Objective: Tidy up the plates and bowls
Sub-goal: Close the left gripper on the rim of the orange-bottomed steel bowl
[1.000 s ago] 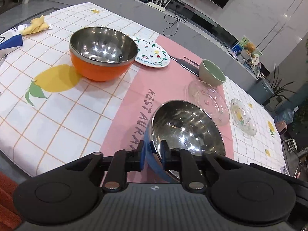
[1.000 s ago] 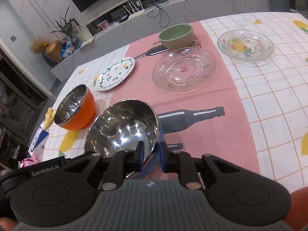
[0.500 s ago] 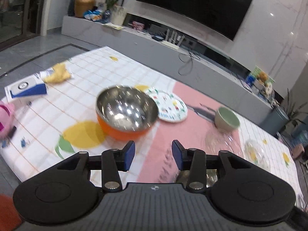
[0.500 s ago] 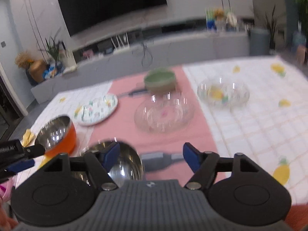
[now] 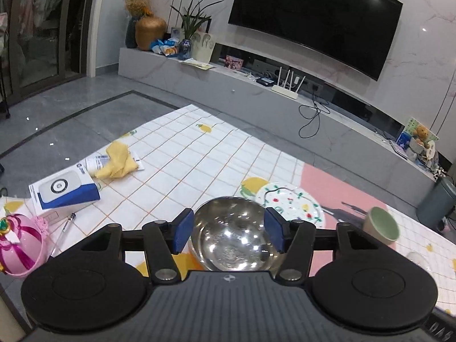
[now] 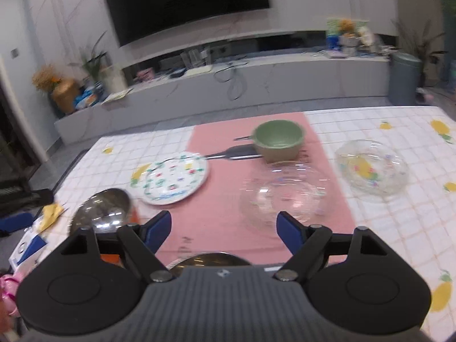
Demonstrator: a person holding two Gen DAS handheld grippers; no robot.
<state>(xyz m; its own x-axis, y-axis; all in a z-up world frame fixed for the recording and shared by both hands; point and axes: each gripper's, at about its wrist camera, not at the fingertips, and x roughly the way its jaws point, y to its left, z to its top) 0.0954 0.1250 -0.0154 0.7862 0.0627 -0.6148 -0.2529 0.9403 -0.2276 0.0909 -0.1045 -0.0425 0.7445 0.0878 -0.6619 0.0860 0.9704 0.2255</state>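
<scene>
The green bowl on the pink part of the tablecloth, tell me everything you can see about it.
The small sage-green round bowl looks like matte ceramic, with a paler, beige-looking outer wall and an empty green inside. It stands upright on the pink strip of the tablecloth, at the far side of the table. The large clear glass plate lies just in front of it; whether they touch is unclear. The white floral plate lies apart to its left. No gripper is near it.
</scene>
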